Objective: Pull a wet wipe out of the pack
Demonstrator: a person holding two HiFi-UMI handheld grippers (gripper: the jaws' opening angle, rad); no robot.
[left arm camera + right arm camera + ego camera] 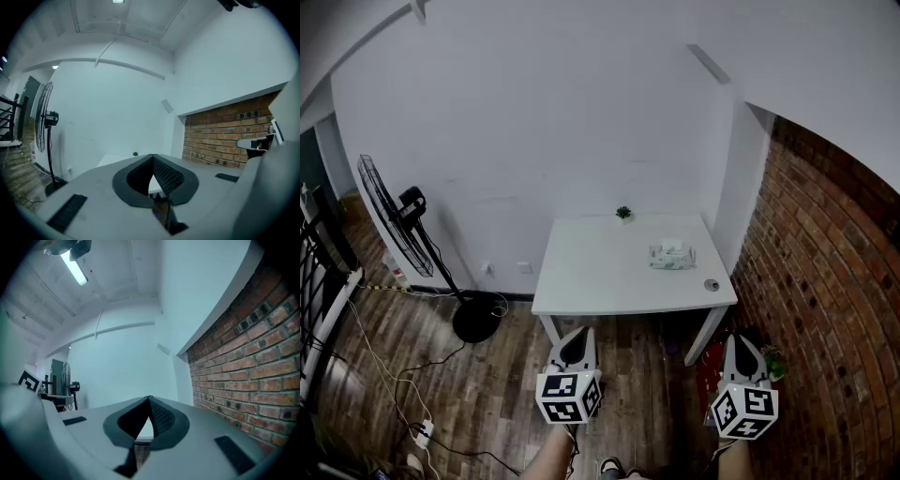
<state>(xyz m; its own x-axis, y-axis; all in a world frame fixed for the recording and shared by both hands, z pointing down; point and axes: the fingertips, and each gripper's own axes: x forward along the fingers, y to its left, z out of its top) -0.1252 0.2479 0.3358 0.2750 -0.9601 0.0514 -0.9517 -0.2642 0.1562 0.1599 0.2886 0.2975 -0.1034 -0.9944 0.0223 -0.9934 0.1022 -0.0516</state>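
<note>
A pale green wet wipe pack [672, 254] lies flat on the right part of the white table [600, 281], with a white wipe sticking up from its top. My left gripper [577, 345] hangs shut over the floor, well short of the table's front edge. My right gripper [743, 354] is also shut, low at the right near the table's front right leg. Both are far from the pack and hold nothing. In the left gripper view the jaw tips [152, 159] meet. In the right gripper view the tips [149, 401] meet too. The pack is hidden in both gripper views.
A small potted plant [623, 214] stands at the table's back edge and a small round grey object [711, 285] near its front right corner. A standing fan [398, 230] with cables is on the wooden floor at the left. A brick wall [825, 281] runs along the right.
</note>
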